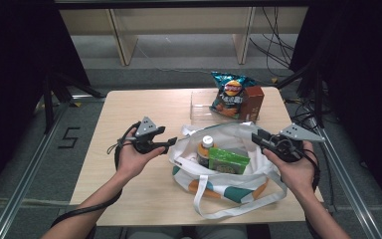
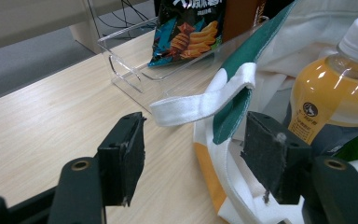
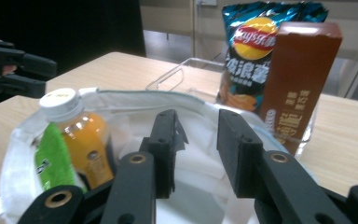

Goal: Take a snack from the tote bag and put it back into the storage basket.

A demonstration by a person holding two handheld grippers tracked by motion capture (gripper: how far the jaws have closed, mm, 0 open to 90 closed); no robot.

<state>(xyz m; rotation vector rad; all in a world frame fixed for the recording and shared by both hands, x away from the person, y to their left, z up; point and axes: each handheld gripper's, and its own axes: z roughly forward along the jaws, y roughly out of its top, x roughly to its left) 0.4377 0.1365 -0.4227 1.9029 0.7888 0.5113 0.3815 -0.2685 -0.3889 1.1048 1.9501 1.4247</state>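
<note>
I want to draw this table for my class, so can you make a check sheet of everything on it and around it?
Surface: light wooden table, bare at the left.
Job's things: white tote bag lying open, with an orange drink bottle and a green packet inside.
Clutter: clear tray at the back holding a chip bag and a brown box.
Grippers: left hand-held gripper open beside the bag's strap; right hand-held gripper at the bag's rim, jaws apart, nothing pinched.
Cables: black cable trailing from the left hand-held gripper; more on the floor.
Surroundings: wooden shelf frame behind, grey floor.
</note>
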